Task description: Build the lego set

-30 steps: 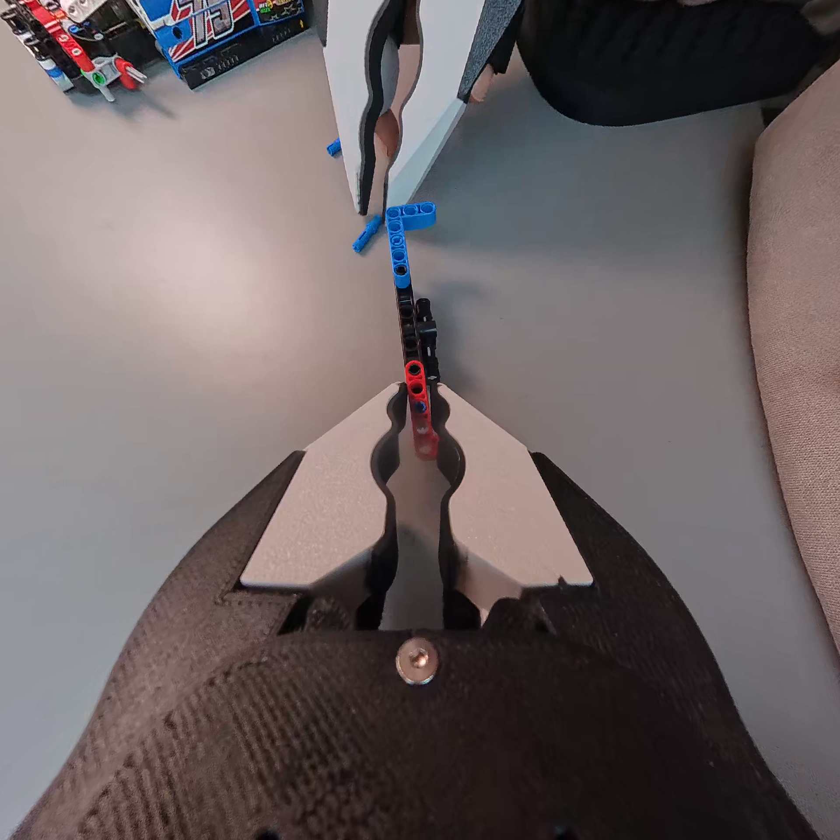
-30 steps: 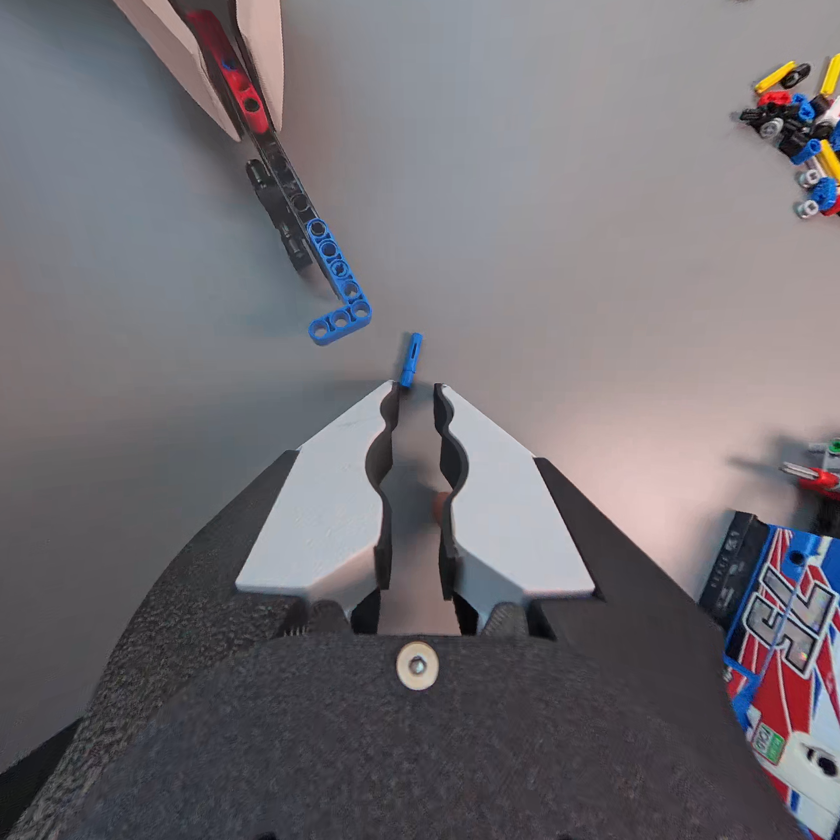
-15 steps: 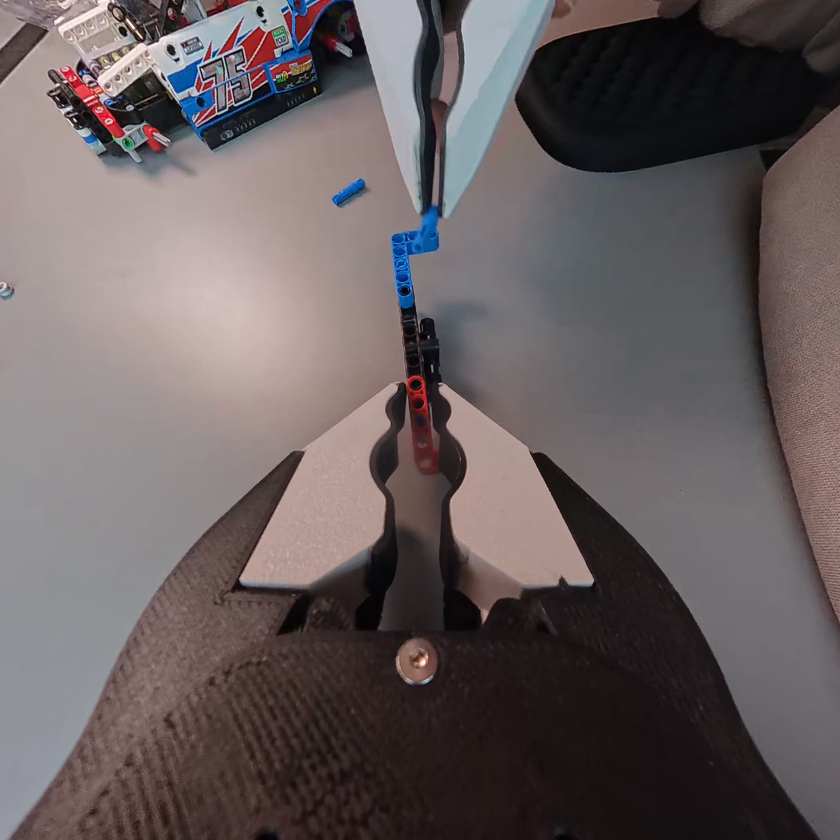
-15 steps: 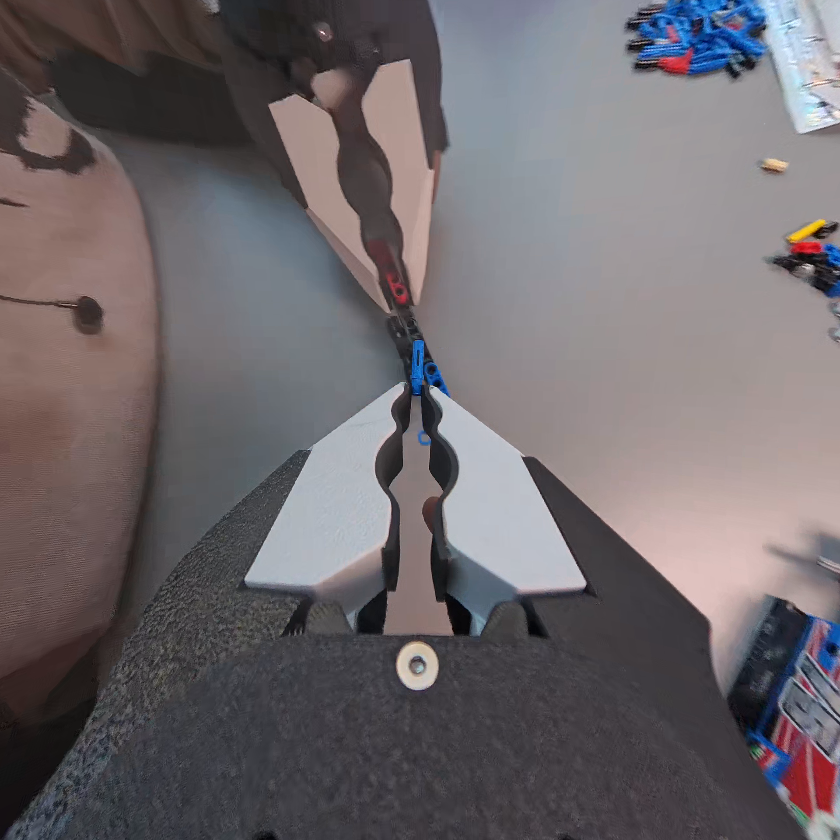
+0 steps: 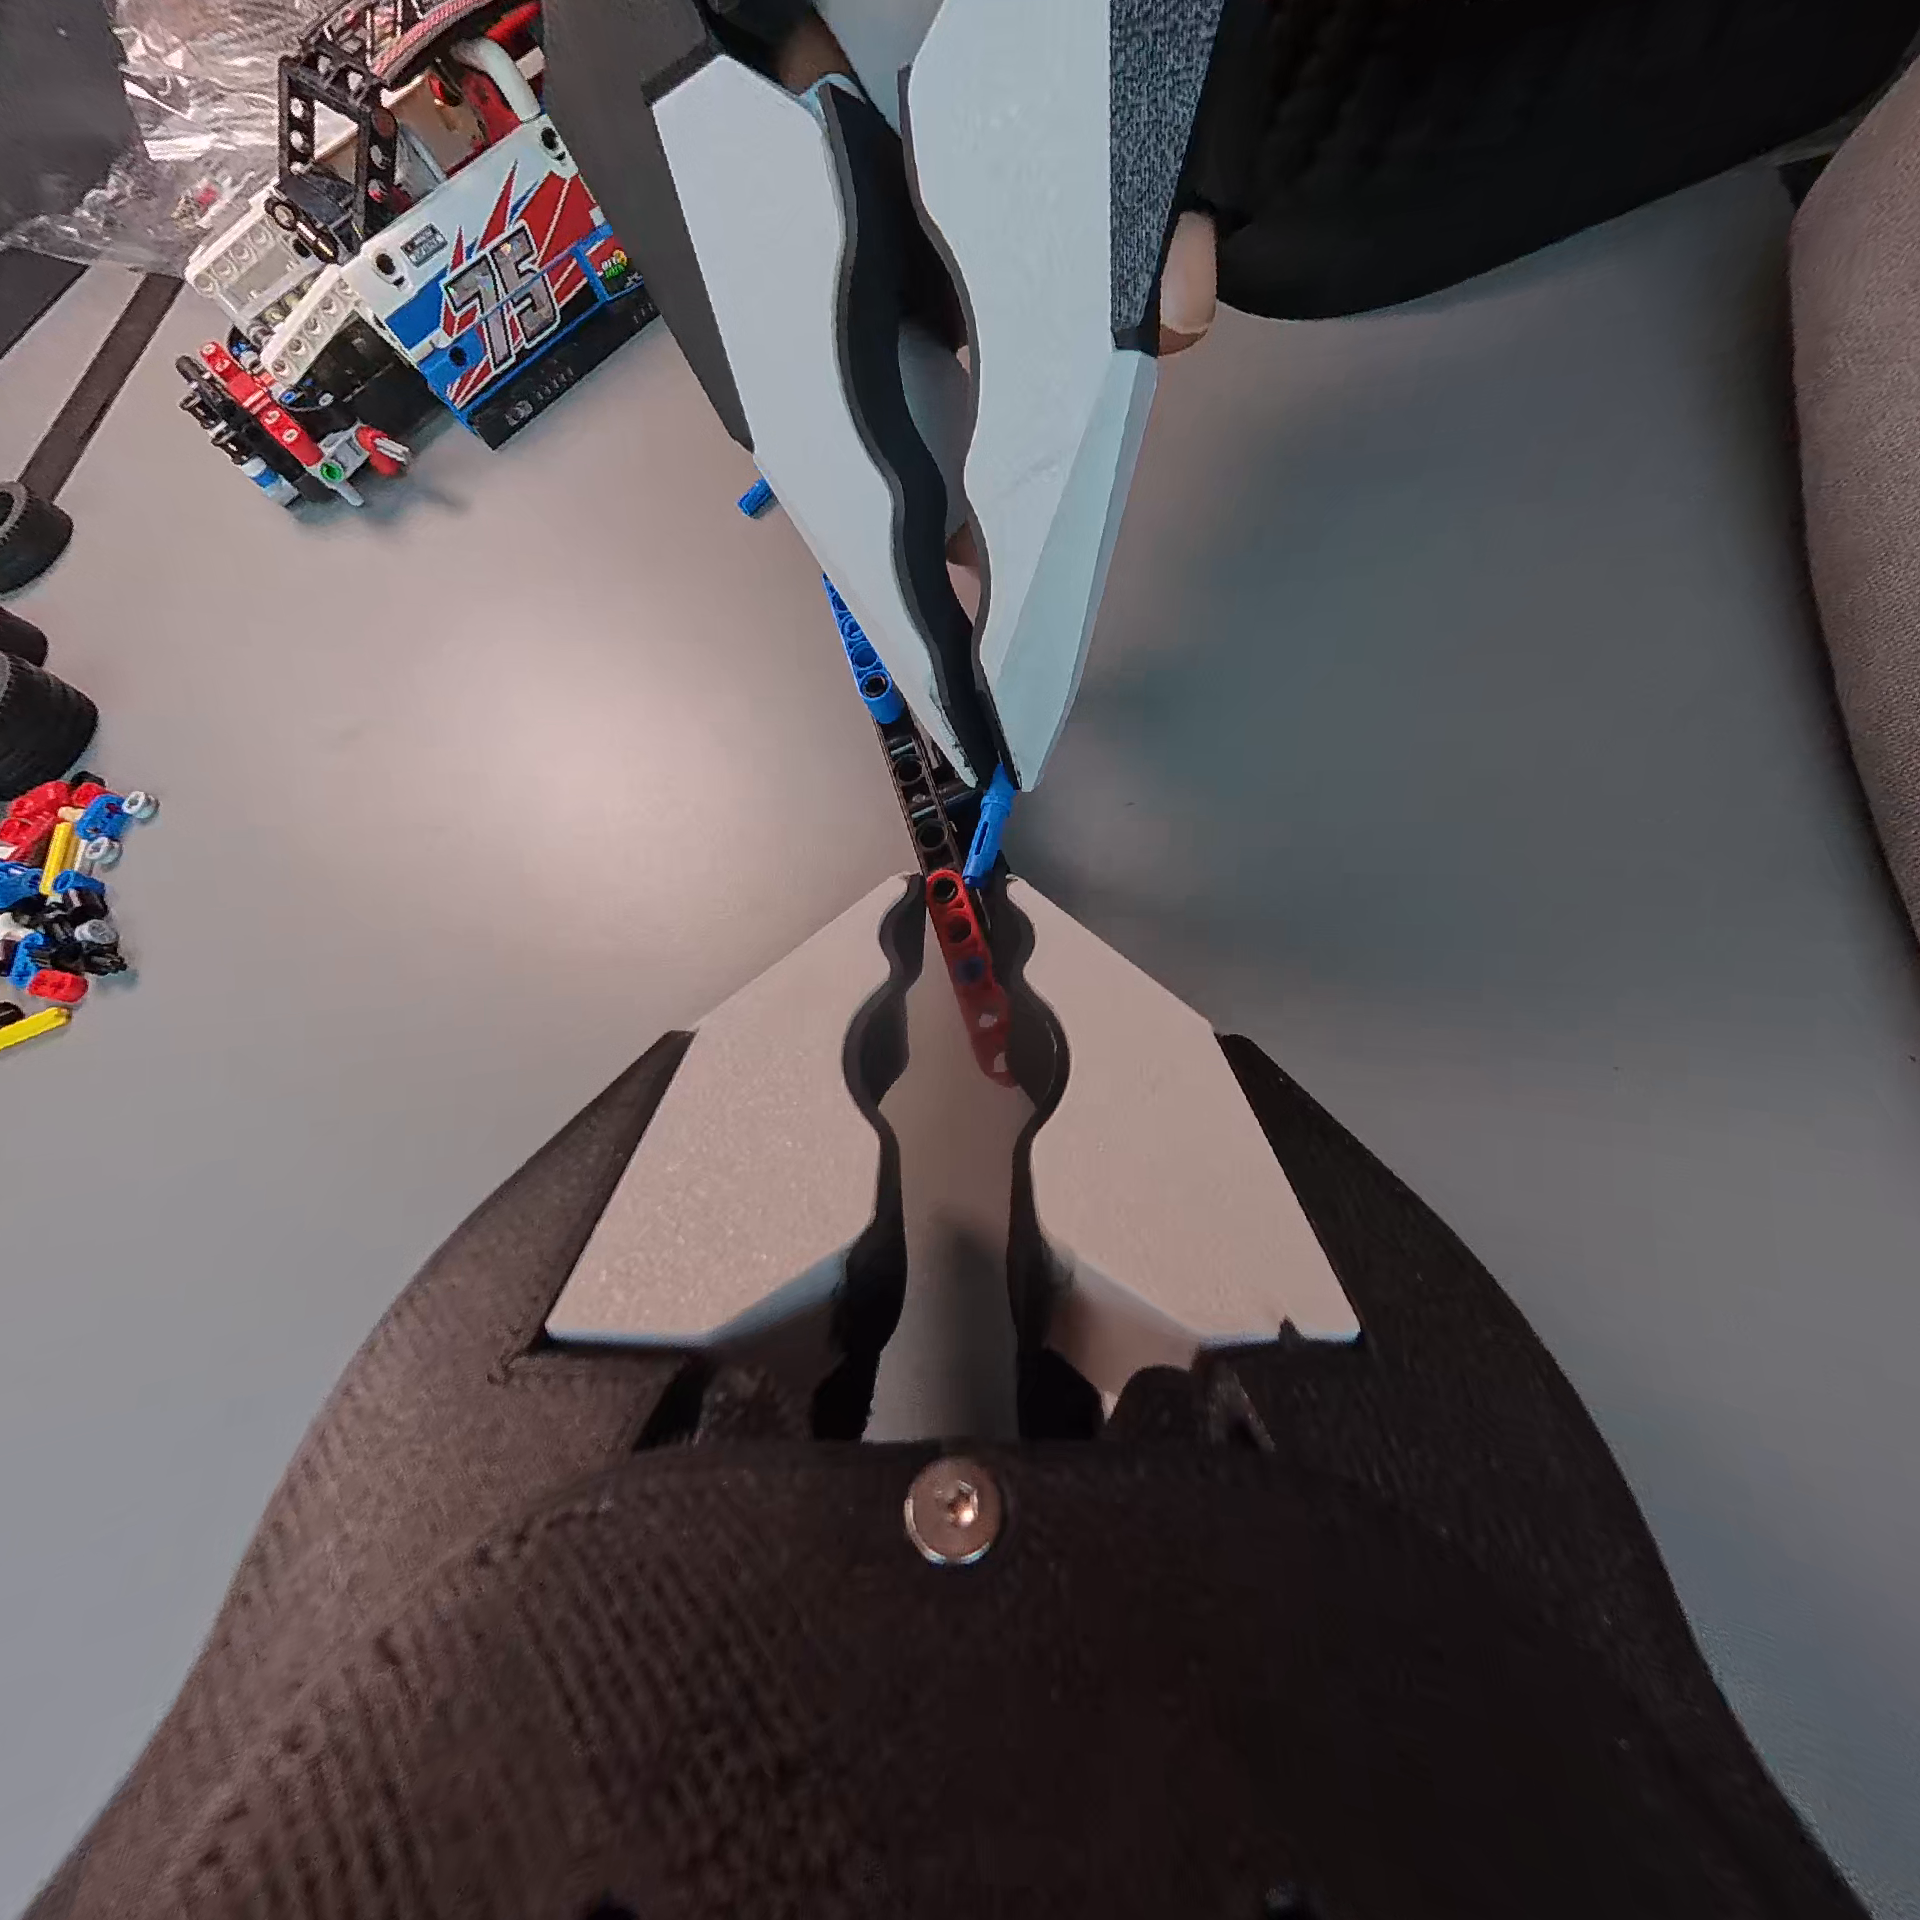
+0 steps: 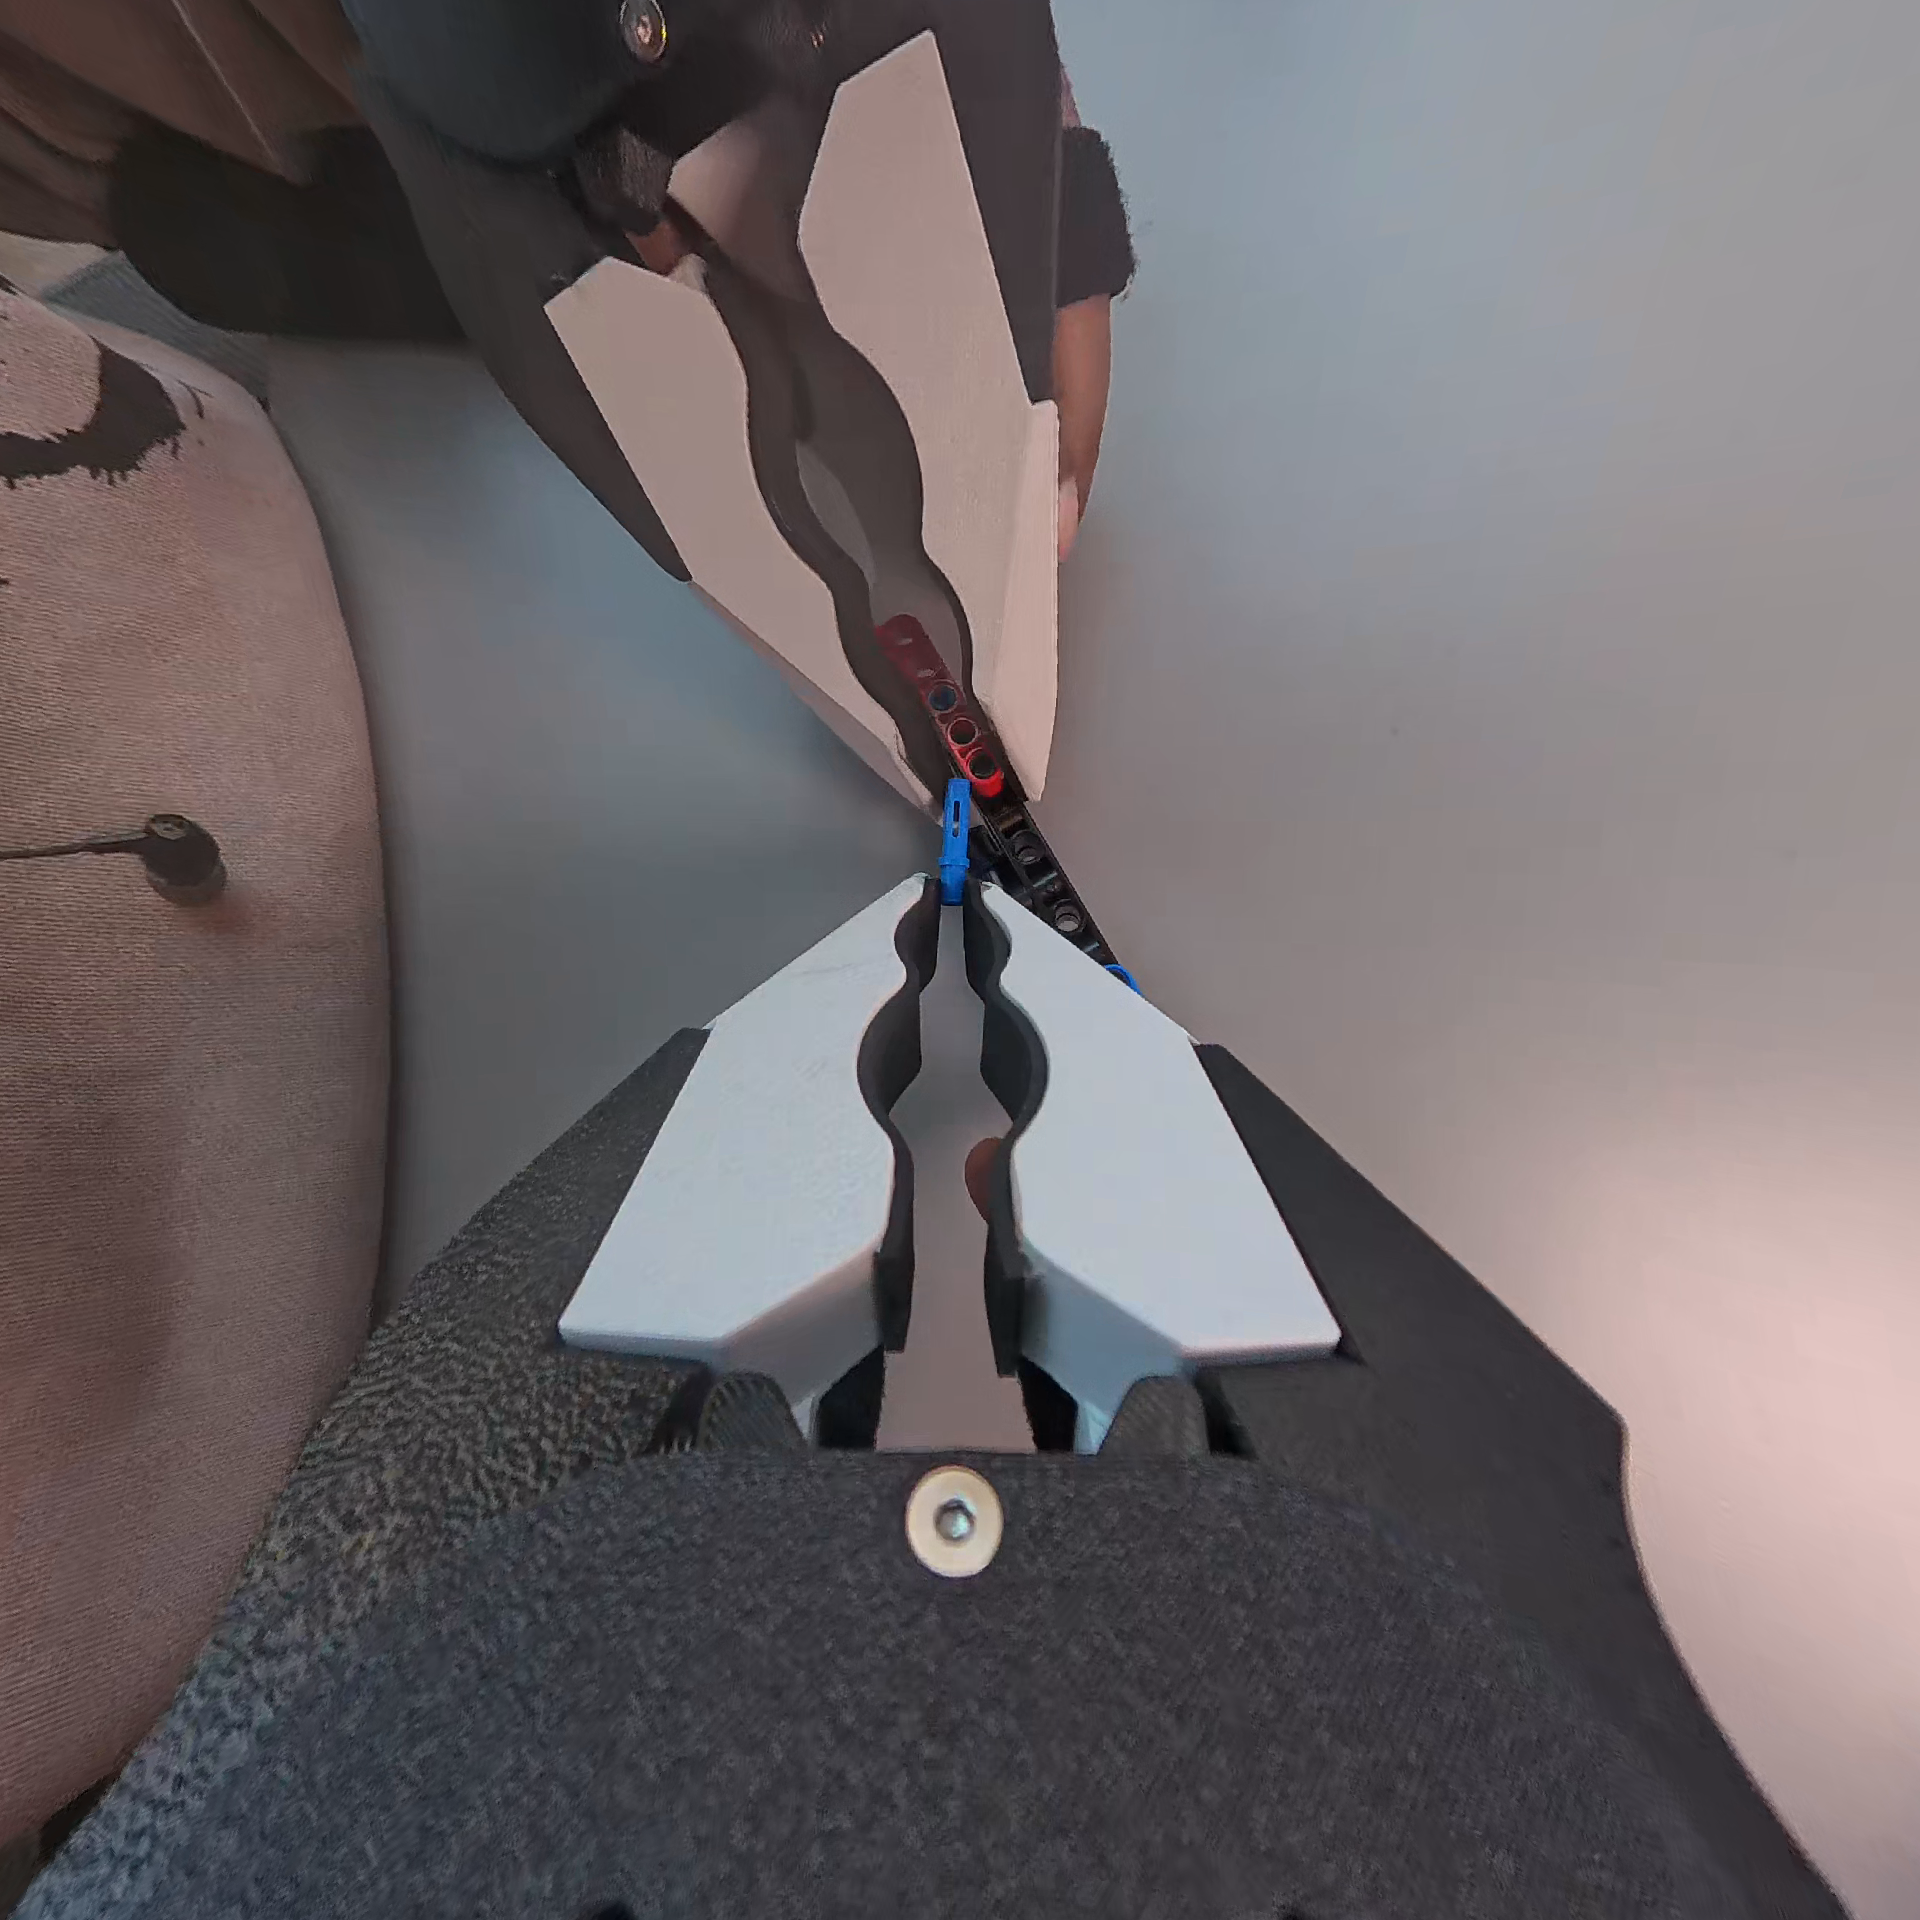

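Your left hand-held gripper (image 5: 961,883) is clenched on the red end of a strip of joined beams (image 5: 971,977), red, then black, then blue, held above the grey table (image 5: 520,727). Your right hand-held gripper (image 6: 951,883) pinches a small blue pin (image 6: 954,836) at its fingertips, the pin's free end touching the black part of the strip just beyond the red piece. Farther out toward the table's left edge lies a pile of loose small parts (image 5: 62,883). Beyond it, near the far left corner, stands a partly built toy truck (image 5: 416,281), white, blue and red.
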`<state>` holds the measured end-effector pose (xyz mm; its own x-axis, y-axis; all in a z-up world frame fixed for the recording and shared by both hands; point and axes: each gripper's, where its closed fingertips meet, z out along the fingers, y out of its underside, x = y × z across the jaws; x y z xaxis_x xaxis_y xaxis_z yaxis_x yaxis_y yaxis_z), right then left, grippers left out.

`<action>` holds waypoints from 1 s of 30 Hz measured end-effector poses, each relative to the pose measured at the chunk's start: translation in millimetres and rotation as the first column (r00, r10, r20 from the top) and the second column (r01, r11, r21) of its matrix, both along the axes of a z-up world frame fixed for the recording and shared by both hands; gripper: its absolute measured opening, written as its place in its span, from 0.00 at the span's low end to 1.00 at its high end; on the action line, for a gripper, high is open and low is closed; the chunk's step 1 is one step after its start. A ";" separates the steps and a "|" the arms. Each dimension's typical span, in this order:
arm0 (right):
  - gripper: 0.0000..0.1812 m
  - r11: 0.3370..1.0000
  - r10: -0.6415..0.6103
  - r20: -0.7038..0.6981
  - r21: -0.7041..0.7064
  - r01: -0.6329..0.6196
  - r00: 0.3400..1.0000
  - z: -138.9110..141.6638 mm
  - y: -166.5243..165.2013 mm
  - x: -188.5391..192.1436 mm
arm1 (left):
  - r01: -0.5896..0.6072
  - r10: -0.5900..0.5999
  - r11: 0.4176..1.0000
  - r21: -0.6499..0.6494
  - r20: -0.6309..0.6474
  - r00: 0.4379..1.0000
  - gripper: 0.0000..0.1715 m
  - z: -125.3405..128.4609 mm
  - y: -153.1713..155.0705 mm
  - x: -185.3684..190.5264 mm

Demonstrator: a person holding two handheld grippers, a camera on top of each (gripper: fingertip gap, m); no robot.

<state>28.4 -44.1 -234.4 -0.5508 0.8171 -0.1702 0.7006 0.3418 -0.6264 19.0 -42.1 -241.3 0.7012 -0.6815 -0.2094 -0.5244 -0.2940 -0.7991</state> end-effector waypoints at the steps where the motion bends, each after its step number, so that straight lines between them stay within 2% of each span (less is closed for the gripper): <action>1: 0.01 1.000 -0.002 0.001 -0.009 0.002 1.000 1.6 -1.1 0.2 | 0.002 -0.002 1.000 0.007 -0.010 1.000 0.06 0.1 0.1 0.6; 8: 0.01 0.999 -0.004 0.004 0.045 0.004 1.000 4.0 -0.4 -1.0 | -0.011 0.015 0.999 0.051 -0.083 0.996 0.05 1.0 3.8 0.0; 16: 0.01 0.996 0.007 0.079 0.090 -0.014 0.997 -3.1 2.5 8.2 | 0.012 0.002 0.996 0.094 -0.150 0.989 0.05 1.9 2.9 -0.6; 23: 0.01 0.996 -0.017 0.086 0.094 0.009 0.996 -1.0 3.9 4.1 | 0.059 -0.031 0.989 0.132 -0.207 0.978 0.06 2.6 0.6 4.7; 30: 0.01 0.993 -0.002 0.066 0.121 -0.006 0.998 6.1 3.5 -0.4 | 0.045 -0.006 0.987 0.153 -0.247 0.969 0.04 3.2 2.7 1.6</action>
